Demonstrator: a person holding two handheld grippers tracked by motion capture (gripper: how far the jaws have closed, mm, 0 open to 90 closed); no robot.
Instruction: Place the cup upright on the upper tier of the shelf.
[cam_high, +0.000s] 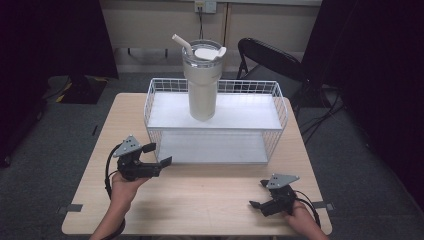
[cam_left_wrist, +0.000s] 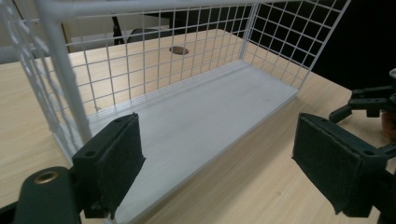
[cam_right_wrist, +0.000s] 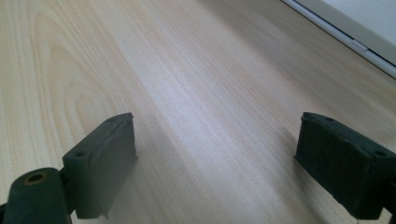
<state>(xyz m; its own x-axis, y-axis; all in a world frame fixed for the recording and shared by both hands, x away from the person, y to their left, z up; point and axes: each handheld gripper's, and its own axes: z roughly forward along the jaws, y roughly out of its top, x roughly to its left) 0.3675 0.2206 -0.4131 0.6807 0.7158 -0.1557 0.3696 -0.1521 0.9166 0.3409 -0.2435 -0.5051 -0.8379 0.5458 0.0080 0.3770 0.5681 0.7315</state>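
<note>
Both grippers hover near, jaws spread, holding nothing.
Left gripper (cam_high: 156, 155) and right gripper (cam_high: 258, 194) face the wire rack (cam_high: 150, 102), tumbler (cam_high: 202, 82) on top.

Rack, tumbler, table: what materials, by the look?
Rack: white-coated wire mesh, likely metal; flat white shelf boards. Tumbler: matte cream body, probably coated metal or plastic; clear lid, white straw. Table: light wood-grain top, possibly laminate.

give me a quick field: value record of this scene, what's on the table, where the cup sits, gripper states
table: light wood table
rack: white two-tier wire rack at the table's far side
tumbler: cream tumbler with lid and straw, upright on the rack's top shelf
lower shelf: bare
left gripper: open, holds nothing
right gripper: open, holds nothing, low over the table
</note>
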